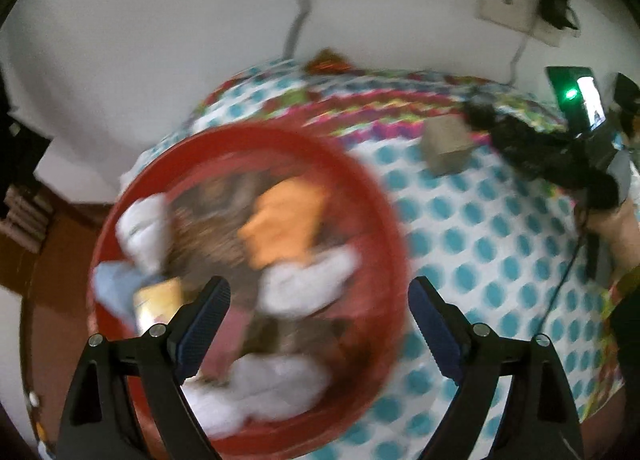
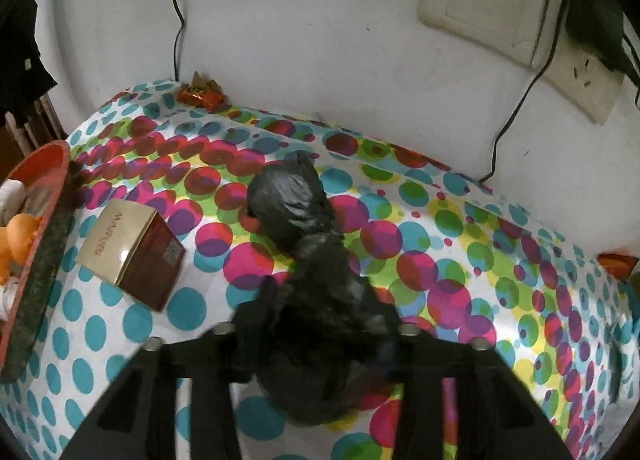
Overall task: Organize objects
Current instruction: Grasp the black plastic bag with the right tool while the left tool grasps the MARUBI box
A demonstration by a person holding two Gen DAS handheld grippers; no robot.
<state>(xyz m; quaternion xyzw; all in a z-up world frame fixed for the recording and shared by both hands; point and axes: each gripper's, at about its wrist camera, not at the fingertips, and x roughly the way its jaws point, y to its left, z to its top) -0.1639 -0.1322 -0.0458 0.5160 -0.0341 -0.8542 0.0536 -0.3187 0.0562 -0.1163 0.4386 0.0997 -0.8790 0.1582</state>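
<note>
My left gripper (image 1: 320, 324) is open and empty above a red basin (image 1: 360, 164) filled with white, orange and blue items; this view is blurred. My right gripper (image 2: 320, 324) is shut on a black plastic bag (image 2: 296, 212), which stretches forward over the polka-dot tablecloth (image 2: 480, 260). The bag and right gripper also show in the left wrist view (image 1: 560, 156) at the right. A gold and brown box (image 2: 132, 252) lies on the cloth between the basin's edge (image 2: 36, 164) and the bag; it shows in the left wrist view (image 1: 448, 148) too.
An orange snack wrapper (image 2: 200, 96) lies at the table's back edge by the white wall. A wall socket plate (image 2: 484, 4) with black cables is at the upper right. An orange item (image 2: 616, 264) sits at the table's right edge.
</note>
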